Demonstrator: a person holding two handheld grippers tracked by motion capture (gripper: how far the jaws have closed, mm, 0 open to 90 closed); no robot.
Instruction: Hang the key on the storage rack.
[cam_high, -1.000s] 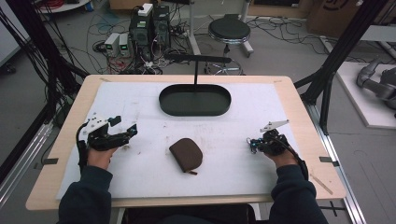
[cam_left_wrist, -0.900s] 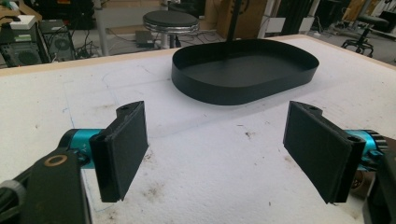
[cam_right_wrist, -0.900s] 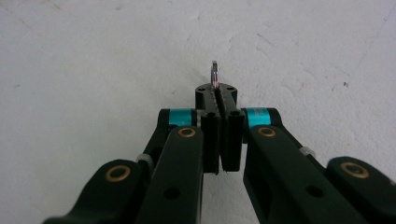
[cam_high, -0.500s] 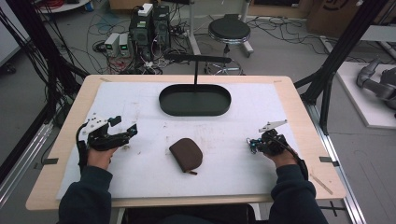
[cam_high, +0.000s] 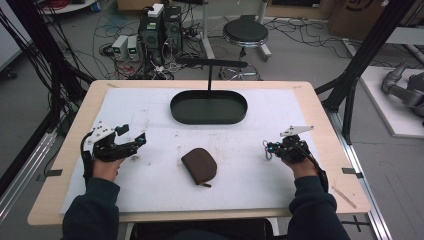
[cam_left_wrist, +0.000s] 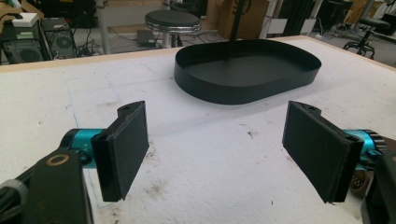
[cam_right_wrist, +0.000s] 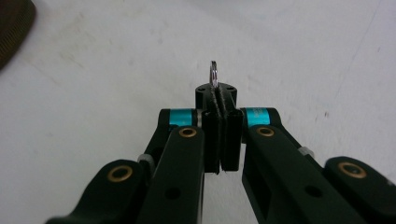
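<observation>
Right gripper (cam_right_wrist: 219, 100) clamped on thin metal ring (cam_right_wrist: 214, 74); left gripper (cam_left_wrist: 224, 149) jaws apart, empty; brown pouch (cam_high: 199, 165) closed; tray (cam_high: 209, 118) bare; nothing seems delivered yet

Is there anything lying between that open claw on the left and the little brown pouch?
Nothing visible does. Bare white table lies between the open left gripper and the brown pouch; the black tray sits farther back.

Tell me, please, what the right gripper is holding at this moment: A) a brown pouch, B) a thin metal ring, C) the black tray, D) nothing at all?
B: in the right gripper view the right gripper has its jaws pressed together on a thin metal ring that sticks out past the tips, while the brown pouch lies apart on the table.
</observation>
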